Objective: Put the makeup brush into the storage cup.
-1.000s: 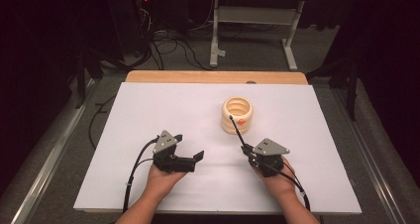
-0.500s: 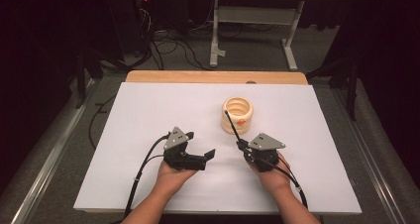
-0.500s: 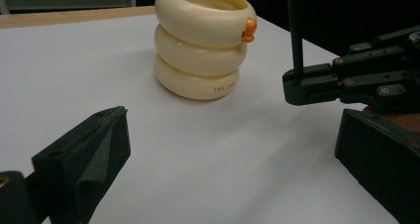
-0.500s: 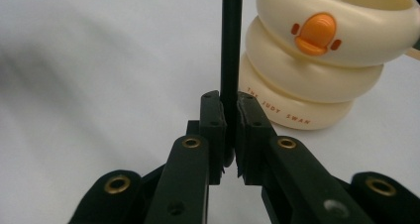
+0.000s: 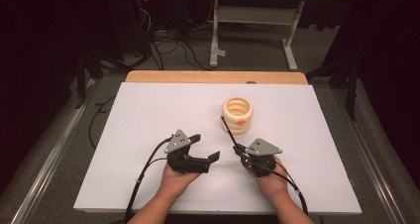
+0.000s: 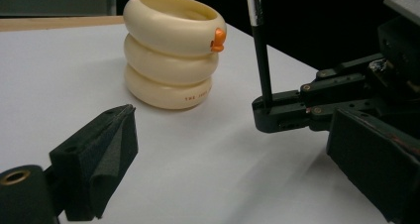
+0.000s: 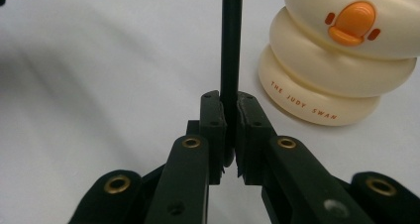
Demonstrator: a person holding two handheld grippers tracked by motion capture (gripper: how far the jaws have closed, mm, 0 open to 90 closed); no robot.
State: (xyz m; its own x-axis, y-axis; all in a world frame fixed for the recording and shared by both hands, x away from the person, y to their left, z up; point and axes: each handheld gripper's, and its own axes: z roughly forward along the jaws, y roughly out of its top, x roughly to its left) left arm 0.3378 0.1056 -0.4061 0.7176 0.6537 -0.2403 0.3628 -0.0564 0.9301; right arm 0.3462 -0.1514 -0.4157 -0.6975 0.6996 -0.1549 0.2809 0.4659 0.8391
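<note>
White table point(image 5: 148, 115), dark room behind. Nearest, left gripper point(image 5: 205, 147) spread wide, jaws just narrowing slightly, nothing between. Beside it, right gripper point(image 5: 238, 151) clamped on thin black rod point(image 5: 228, 130). Beyond, just past rod's tip, cream ringed pot point(image 5: 238, 115).

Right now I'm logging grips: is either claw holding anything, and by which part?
The right claw clamps a thin black stick at its lower end. The left claw is open and holds nothing.

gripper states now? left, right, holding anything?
Left gripper: open, empty; jaws have just been closing a little, nothing between them.
Right gripper: shut on a thin black rod, next to the cream holder.
</note>
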